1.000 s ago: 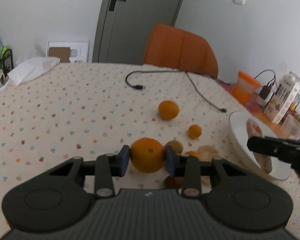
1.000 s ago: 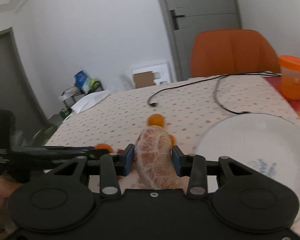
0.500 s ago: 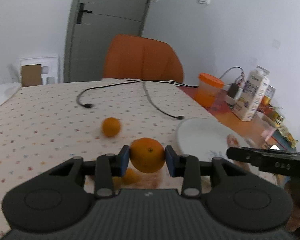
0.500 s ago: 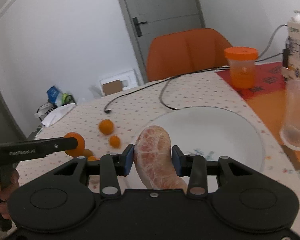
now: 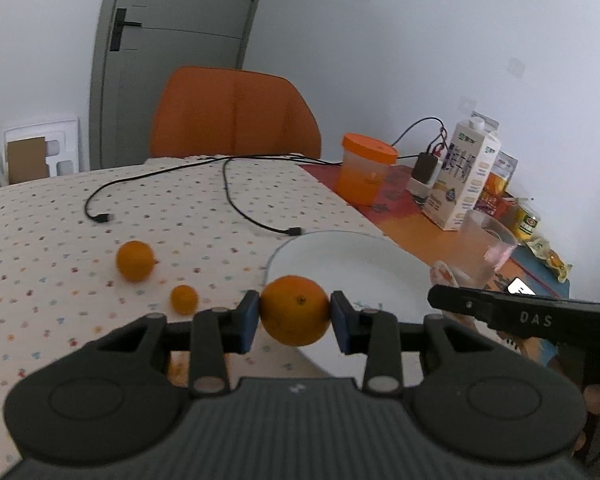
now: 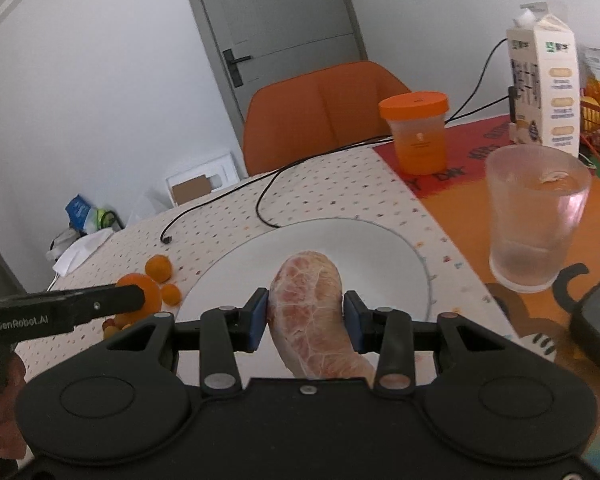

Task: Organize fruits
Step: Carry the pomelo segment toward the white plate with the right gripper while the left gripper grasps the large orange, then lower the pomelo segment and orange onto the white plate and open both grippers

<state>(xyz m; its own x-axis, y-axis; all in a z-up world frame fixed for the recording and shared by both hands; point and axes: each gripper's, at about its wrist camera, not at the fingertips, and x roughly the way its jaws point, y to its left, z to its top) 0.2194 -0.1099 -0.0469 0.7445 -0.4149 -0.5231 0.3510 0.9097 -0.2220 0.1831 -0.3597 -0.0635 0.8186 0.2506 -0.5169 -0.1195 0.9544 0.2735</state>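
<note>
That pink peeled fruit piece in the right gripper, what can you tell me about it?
The peeled fruit segment is a thick, curved wedge, pale pink-orange with white, veiny membrane. The right gripper pinches its middle between blue pads. It hangs over the white plate; whether it touches the plate cannot be told. Its lower end is hidden behind the gripper body.

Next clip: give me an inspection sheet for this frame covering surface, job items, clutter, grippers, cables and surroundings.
Surface: table under a dotted cloth; orange mat at the right.
Job's things: white plate, nothing resting on it; orange; peeled citrus segment; two loose small oranges on the cloth.
Clutter: orange-lidded tub, milk carton, plastic cup.
Grippers: left gripper shut on the orange; right gripper shut on the segment, over the plate.
Cables: black cables across the cloth, loose plug ends.
Surroundings: orange chair, grey door.
</note>
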